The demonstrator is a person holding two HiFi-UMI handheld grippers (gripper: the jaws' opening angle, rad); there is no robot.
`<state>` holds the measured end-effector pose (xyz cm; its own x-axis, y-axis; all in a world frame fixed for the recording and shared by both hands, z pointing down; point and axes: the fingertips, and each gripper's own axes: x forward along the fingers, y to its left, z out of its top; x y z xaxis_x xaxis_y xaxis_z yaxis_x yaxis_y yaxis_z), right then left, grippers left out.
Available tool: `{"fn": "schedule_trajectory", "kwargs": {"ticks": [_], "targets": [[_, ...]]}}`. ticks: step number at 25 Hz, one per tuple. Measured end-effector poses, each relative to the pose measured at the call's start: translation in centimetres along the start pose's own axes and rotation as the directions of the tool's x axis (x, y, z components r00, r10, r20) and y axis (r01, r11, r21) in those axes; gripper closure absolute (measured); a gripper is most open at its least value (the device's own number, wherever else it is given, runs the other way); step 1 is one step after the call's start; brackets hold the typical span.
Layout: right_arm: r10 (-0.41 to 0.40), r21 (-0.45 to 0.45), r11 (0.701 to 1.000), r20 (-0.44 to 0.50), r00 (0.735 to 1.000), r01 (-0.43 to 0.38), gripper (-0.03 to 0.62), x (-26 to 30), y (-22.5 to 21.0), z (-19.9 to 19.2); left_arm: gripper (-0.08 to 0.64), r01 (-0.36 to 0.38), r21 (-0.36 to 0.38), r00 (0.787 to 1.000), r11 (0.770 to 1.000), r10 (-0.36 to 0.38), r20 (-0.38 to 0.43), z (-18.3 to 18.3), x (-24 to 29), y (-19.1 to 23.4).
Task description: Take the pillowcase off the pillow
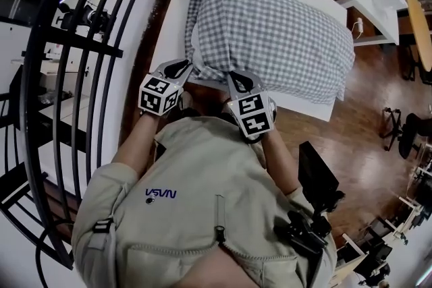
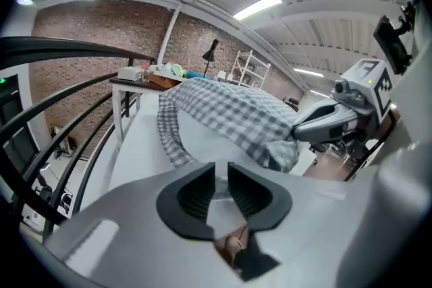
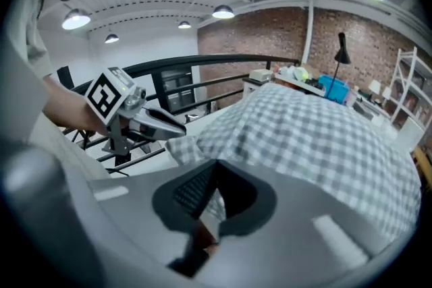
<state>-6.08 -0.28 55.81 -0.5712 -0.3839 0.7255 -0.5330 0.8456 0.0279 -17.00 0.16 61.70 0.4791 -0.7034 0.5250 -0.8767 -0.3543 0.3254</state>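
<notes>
**Two grippers at the open end of a checked pillowcase on a white desk**

Head view: a person [image 1: 202, 212] in a beige top, seen from above, is at the desk's [image 1: 177, 17] near edge. A grey-checked pillowcase [image 1: 270, 30] w/ the pillow inside lies across the desk, covering most of it. L gripper [image 1: 181, 68] is at its near left corner, where the white pillow [image 1: 200, 69] shows. R gripper [image 1: 238, 77] is at the near edge, just beside it.

L gripper view: L gripper [image 2: 221, 183] jaws are nearly together, w/ white pillow [image 2: 202, 145] cloth pinched in the thin slit. The pillowcase [image 2: 229, 114] lies ahead. R gripper [image 2: 300, 131], at right, touches its checked cloth.

R gripper view: R gripper [image 3: 212, 189] jaws are closed tight on a fold of pillowcase [image 3: 324, 138]. L gripper [image 3: 177, 129] is at left, near its corner.
</notes>
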Motion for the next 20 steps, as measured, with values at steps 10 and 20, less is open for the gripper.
{"fn": "schedule_trajectory", "kwargs": {"ticks": [10, 20], "targets": [[0.031, 0.027, 0.999, -0.034, 0.999, -0.030, 0.586, 0.6, -0.1, -2.0, 0.424, 0.184, 0.084, 0.964, 0.979, -0.163, -0.210, -2.0, 4.0, -3.2], [-0.112, -0.064, 0.992, -0.036, 0.993, 0.110, 0.586, -2.2, -3.9, -1.7, 0.548, 0.084, -0.030, 0.992, 0.996, -0.080, 0.097, 7.3, -1.4, -0.6]]}}
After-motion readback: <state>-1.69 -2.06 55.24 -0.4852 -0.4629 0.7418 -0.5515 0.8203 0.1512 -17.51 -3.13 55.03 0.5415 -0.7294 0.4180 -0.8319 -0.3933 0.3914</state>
